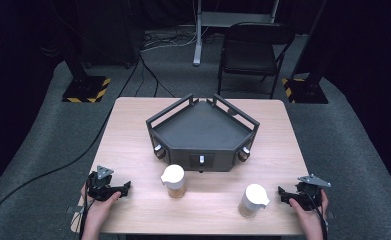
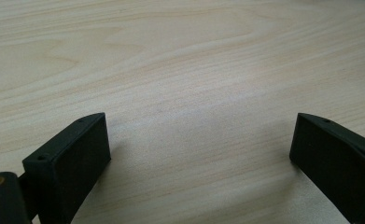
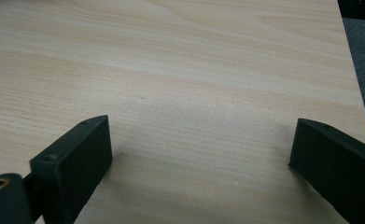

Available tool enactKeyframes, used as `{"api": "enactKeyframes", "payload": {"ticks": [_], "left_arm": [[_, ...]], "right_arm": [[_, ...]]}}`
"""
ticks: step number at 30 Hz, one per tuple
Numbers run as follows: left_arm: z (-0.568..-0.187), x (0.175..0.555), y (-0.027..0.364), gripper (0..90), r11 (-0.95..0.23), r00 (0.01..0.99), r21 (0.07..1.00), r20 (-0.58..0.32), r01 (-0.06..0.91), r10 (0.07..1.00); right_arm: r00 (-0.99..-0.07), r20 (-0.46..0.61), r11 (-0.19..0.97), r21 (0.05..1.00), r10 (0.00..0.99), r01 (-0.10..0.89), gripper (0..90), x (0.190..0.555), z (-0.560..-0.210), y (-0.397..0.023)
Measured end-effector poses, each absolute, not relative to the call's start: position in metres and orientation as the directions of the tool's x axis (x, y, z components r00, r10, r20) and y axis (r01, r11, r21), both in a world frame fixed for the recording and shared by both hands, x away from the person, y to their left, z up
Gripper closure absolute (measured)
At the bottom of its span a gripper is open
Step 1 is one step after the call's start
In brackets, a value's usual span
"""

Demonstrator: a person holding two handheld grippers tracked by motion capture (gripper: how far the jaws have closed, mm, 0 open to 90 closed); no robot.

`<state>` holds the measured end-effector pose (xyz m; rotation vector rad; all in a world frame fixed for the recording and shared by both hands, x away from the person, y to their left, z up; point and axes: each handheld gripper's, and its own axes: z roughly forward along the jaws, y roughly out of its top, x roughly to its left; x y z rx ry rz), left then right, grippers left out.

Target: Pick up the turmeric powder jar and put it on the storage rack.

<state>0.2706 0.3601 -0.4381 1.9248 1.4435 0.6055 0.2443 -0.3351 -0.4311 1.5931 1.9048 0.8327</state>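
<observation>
Two white-lidded jars with brownish contents stand on the wooden table (image 1: 133, 130): one jar (image 1: 173, 181) left of centre, the other jar (image 1: 253, 200) to the right, nearer the front edge. My left gripper (image 1: 125, 188) rests on the table at the front left, a hand around it, well left of the first jar. My right gripper (image 1: 282, 194) rests at the front right, just right of the second jar. In the left gripper view my left gripper (image 2: 200, 154) is open over bare wood. In the right gripper view my right gripper (image 3: 201, 154) is open over bare wood too.
A black three-cornered tray (image 1: 203, 131) with railed sides and small knobs stands at the table's middle, behind the jars. Beyond the table are a black chair (image 1: 250, 52), a stand's leg (image 1: 198, 35), cables on the grey floor, and two striped bases (image 1: 85, 90).
</observation>
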Motion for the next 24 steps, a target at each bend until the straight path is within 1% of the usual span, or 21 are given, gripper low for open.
{"api": "enactKeyframes", "payload": {"ticks": [24], "left_arm": [[-0.438, 0.2713, 0.3604, 4.0, -0.187, 0.292, 0.729, -0.019, 0.658, 0.956]], "right_arm": [[-0.18, -0.003, 0.125, 0.733, 0.984, 0.669, 2.8, 0.2452, -0.4308, -0.3351]]}}
